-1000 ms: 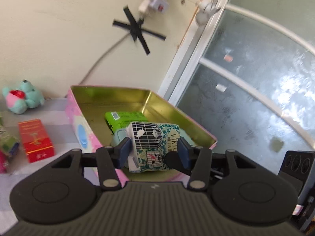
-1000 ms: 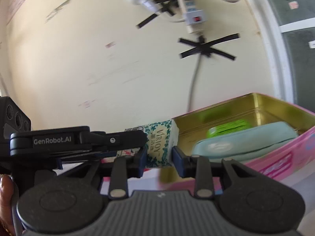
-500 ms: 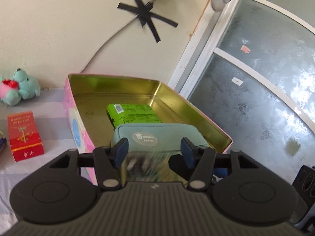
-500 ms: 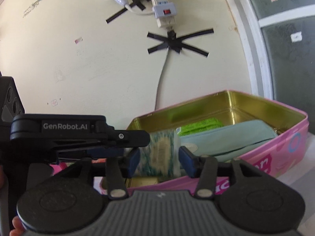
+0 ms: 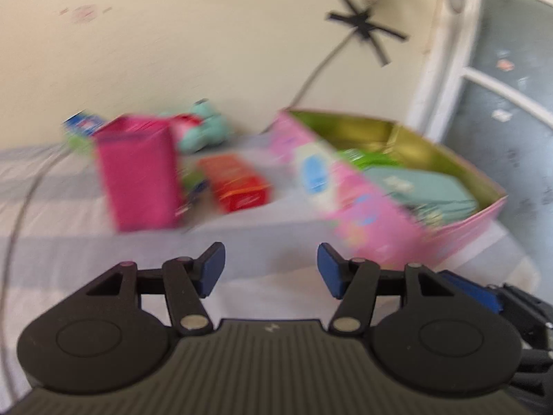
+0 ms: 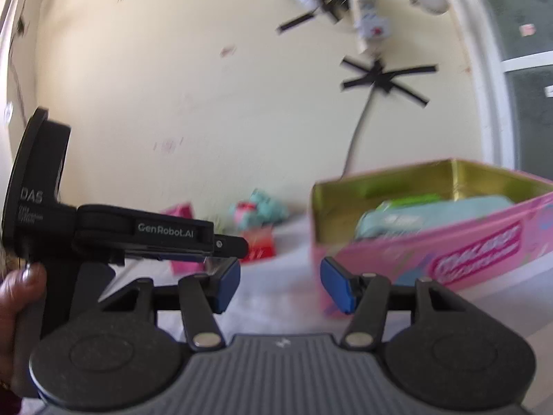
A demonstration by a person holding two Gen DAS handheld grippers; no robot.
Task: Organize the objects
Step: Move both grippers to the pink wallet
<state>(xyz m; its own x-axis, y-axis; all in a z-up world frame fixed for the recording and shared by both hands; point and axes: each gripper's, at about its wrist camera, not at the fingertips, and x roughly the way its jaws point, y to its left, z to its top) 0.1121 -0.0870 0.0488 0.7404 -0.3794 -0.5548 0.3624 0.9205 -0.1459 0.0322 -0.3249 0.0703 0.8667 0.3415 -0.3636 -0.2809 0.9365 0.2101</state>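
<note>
At bottom centre of the left wrist view, the left gripper (image 5: 271, 269) is seen w/ jaws parted and nothing between the blue pads; only pale striped cloth (image 5: 262, 242) is visible in the gap. Both frames are motion-blurred, so small print cannot be read.

Pink tin (image 5: 376, 221) is noted at approx. 2 o'clock from the left gripper, lid off, gold-lined inside. Within it a teal pouch (image 5: 425, 186) is seen lying flat, w/ a green packet (image 5: 363, 159) behind it toward the far wall of the tin. A patterned item at the tin's near corner is too blurred to identify.

Outside the tin, on the cloth: a magenta box (image 5: 138, 176) is standing upright at approx. 10 o'clock; a red box (image 5: 235, 183) is lying flat at approx. 12 o'clock, between magenta box and tin, apart from both. A teal plush toy (image 5: 204, 131) is placed further back near the wall. A blue-and-green item behind the magenta box is not identifiable.

Right wrist view: the right gripper (image 6: 280, 288) is likewise shown w/ jaws apart, nothing held. The tin is recorded at approx. 2 o'clock, its near corner just beyond the right-hand pad; contact cannot be confirmed. The left gripper's body is seen at 9 o'clock, gripped by a hand (image 6: 17, 297) at the frame edge.

A cable (image 6: 359, 128) is fixed to the wall w/ black tape crosses (image 6: 383, 79).
</note>
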